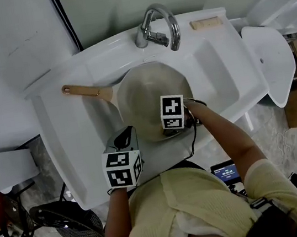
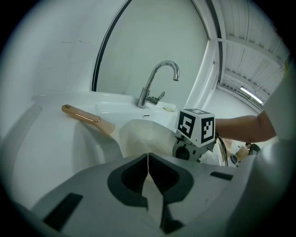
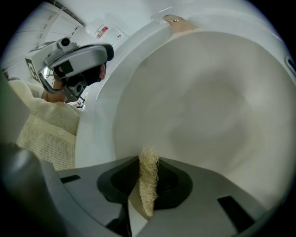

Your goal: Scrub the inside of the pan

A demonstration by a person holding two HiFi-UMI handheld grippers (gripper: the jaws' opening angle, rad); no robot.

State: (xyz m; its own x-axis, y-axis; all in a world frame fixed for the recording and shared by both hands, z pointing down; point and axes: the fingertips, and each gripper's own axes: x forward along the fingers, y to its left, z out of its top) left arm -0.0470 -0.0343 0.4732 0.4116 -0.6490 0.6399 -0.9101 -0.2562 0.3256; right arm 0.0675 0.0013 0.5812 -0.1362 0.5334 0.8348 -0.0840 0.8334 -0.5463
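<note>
One pan (image 1: 148,95): lies in the white sink (image 1: 216,71), wooden handle (image 1: 84,91) pointing left.
Right hand-held gripper (image 3: 149,163): clamps a fibrous scrub pad (image 3: 148,185) over the pan's inside.
Left hand-held gripper (image 2: 148,159): jaws together, nothing between them, near the sink's front rim.

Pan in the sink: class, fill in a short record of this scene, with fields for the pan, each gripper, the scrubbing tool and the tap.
pan: pale pan with wooden handle, lying in the white sink
right gripper: right gripper reaches into the pan, fingers shut
scrubbing tool: loofah scrubber, held upright in the right gripper
left gripper: left gripper shut, empty, outside the pan
tap: chrome tap at the sink's back edge
</note>
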